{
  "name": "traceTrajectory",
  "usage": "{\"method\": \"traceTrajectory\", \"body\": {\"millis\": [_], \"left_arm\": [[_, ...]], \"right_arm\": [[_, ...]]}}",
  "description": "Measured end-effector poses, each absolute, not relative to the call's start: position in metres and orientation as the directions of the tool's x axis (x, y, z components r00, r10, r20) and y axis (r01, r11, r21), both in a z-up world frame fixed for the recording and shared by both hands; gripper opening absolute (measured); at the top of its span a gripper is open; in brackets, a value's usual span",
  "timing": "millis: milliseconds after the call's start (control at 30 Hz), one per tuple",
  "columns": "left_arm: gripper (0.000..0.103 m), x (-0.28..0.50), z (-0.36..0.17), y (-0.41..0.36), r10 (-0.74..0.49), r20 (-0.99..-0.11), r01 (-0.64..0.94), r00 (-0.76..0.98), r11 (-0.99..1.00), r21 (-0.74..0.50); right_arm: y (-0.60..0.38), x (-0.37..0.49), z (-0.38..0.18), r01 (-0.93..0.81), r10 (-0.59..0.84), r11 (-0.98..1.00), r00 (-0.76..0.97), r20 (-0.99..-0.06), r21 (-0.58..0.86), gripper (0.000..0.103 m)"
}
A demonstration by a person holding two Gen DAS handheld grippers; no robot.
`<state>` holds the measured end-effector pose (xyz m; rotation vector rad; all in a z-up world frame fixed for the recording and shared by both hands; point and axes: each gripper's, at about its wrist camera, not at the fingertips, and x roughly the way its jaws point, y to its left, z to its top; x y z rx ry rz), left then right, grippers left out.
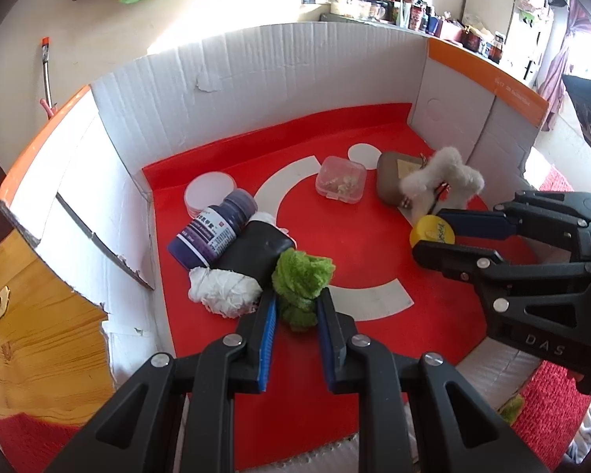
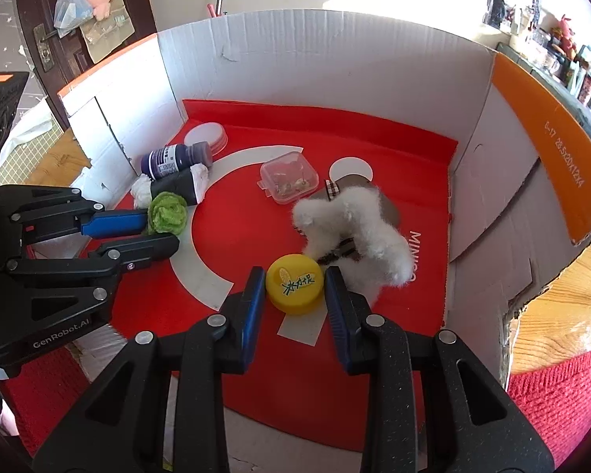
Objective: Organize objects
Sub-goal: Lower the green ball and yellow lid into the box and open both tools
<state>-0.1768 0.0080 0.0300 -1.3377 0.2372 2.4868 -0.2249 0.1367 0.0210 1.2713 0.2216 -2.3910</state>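
Observation:
Inside a cardboard box (image 1: 256, 79) lined with a red sheet, my left gripper (image 1: 295, 303) has its fingers on both sides of a green fuzzy toy (image 1: 301, 280), also in the right wrist view (image 2: 167, 213). My right gripper (image 2: 295, 280) straddles a yellow cap (image 2: 294, 283), also in the left wrist view (image 1: 431, 232), with small gaps either side. A white fluffy star (image 2: 350, 232) lies behind the cap. A purple bottle (image 1: 212, 232), a black-and-white roll (image 1: 248, 264) and a clear plastic case (image 1: 341, 179) lie on the sheet.
A round white lid (image 1: 210, 191) sits at the back left, a brown pouch (image 1: 394, 173) under the star. Box walls (image 2: 512, 181) close in on three sides. A wooden surface (image 1: 39, 335) and red cloth (image 2: 551, 414) lie outside.

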Motion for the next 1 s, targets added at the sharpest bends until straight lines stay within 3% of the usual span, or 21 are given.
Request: {"method": "traceTrajectory", "body": {"millis": [367,500,667,733,800,1000], "left_arm": [[0.025,-0.182,0.027,0.008,0.192,-0.829,-0.325,-0.525,-0.946,-0.013],[0.044,-0.181,0.027,0.005,0.184,-0.827,-0.317,-0.531,-0.948,-0.007],[0.045,-0.178,0.026,0.003,0.182,-0.824,-0.315,-0.537,-0.949,-0.005],[0.046,-0.178,0.027,0.003,0.185,-0.824,-0.317,-0.535,-0.948,-0.007],[0.048,-0.176,0.027,0.004,0.189,-0.824,-0.322,-0.534,-0.947,-0.009],[0.052,-0.171,0.029,0.006,0.189,-0.821,-0.326,-0.539,-0.945,-0.003]], "right_arm": [[0.141,-0.225,0.021,0.434,-0.31,-0.897,-0.483,-0.819,0.083,0.03],[0.141,-0.225,0.021,0.435,-0.315,-0.896,-0.478,-0.82,0.091,0.03],[0.139,-0.223,0.021,0.436,-0.318,-0.895,-0.478,-0.819,0.093,0.032],[0.139,-0.223,0.021,0.441,-0.322,-0.893,-0.476,-0.818,0.094,0.036],[0.137,-0.221,0.022,0.447,-0.333,-0.889,-0.472,-0.816,0.103,0.049],[0.135,-0.217,0.022,0.454,-0.332,-0.886,-0.476,-0.814,0.096,0.05]]}}
